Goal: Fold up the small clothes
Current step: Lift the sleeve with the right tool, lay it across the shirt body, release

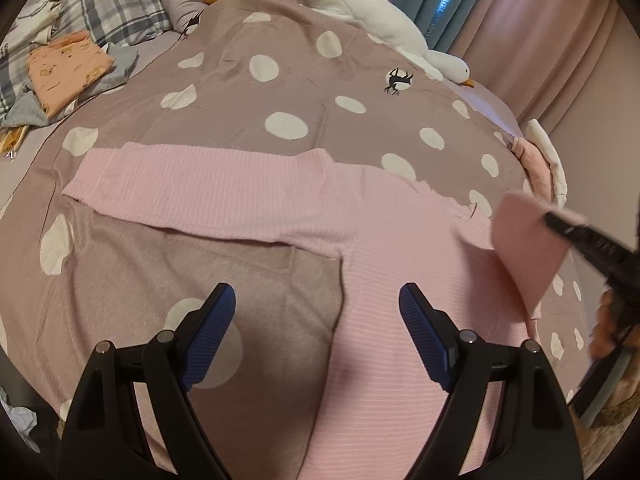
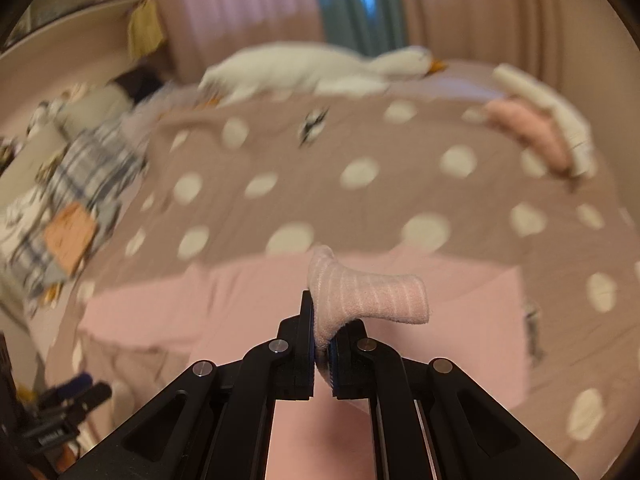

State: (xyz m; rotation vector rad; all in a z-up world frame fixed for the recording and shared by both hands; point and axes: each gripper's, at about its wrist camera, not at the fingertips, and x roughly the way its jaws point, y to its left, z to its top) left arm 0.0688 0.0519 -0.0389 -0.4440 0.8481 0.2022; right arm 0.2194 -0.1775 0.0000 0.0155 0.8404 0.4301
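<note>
- The pink ribbed top (image 1: 256, 196) lies spread flat on the polka-dot duvet (image 1: 280, 80), its body near the cameras and one sleeve stretched out to the left.
- It looks like light, soft knit with no stiffness (it sags wherever it is lifted), so a pinch on a cuff or hem should carry it easily; the ribbing probably gives the pads some bite.
- The right gripper (image 2: 323, 344) is pressed together on the right sleeve's cuff (image 2: 360, 292), which curls limply over its fingertips; in the left wrist view that sleeve hangs raised off the bed at the right side.
- The left gripper (image 1: 318, 336) is spread wide with nothing between its pads, hovering over the top's left side edge where pink meets duvet.
- Good holds, in my judgement: the free cuff far left, the shoulder seams and the bottom hem corners, since a mid-panel grab would only bunch the fabric.
- Room: the middle of the duvet beyond the top is bare, enough to lay a sleeve across.
- Edges to mind: a white goose plush (image 1: 372, 20) along the far right, a rolled pink garment (image 2: 532, 136) at the right bed edge, and folded clothes (image 1: 68, 68) with a plaid pillow (image 1: 112, 8) at far left.
</note>
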